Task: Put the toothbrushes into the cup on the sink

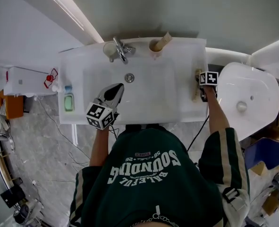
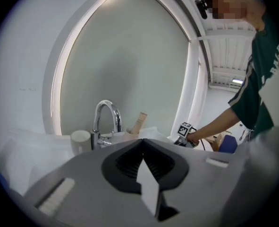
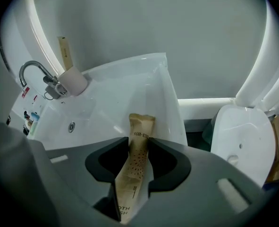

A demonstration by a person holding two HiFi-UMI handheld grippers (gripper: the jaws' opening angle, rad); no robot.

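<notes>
A brown paper toothbrush packet (image 3: 141,126) lies along the sink's right rim (image 1: 189,112), and in the head view this packet (image 1: 196,88) sits just left of the right marker cube. My right gripper (image 3: 139,150) stands open with the packet lengthwise between its jaws; it (image 1: 199,81) hovers low over that rim. A beige cup (image 1: 155,48) at the back of the sink holds another packet (image 1: 164,40) upright. My left gripper (image 1: 114,91) is over the basin's front, shut and empty, its tips (image 2: 143,146) meeting.
A chrome tap (image 1: 121,49) stands at the back middle with a white cup (image 1: 109,48) to its left. A green soap bottle (image 1: 69,102) sits on the left rim. A white toilet (image 1: 248,98) is right of the sink.
</notes>
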